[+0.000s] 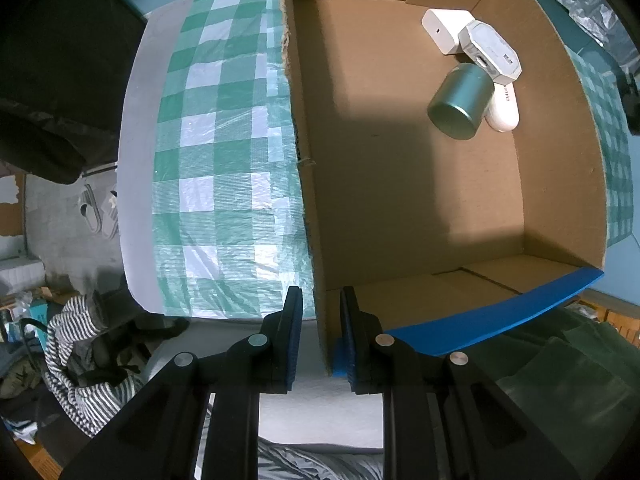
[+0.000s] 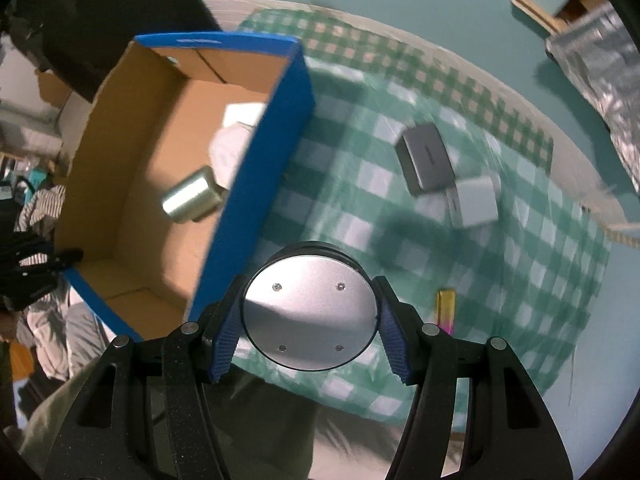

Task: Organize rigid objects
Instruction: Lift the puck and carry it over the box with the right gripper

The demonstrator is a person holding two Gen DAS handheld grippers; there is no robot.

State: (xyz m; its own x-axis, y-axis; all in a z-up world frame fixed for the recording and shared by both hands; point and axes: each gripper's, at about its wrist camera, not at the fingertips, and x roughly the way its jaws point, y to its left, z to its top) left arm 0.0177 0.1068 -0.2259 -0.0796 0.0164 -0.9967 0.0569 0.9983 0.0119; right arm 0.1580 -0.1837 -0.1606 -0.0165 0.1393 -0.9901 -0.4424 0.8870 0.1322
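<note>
Round speaker clamped between right jaws

Home: slippers, striped clothing on floor

Box: on the tablecloth, toward its left part. Inside, grouped in one far corner: a can on its side, a flat charger behind it, a faceted case and a rounded case beside it, all touching or nearly so. Left gripper: astride the box's near wall. Right gripper: holds a round disc above the cloth, right of the box. On the cloth beyond: two small boxes side by side; a small bar nearer.
</note>
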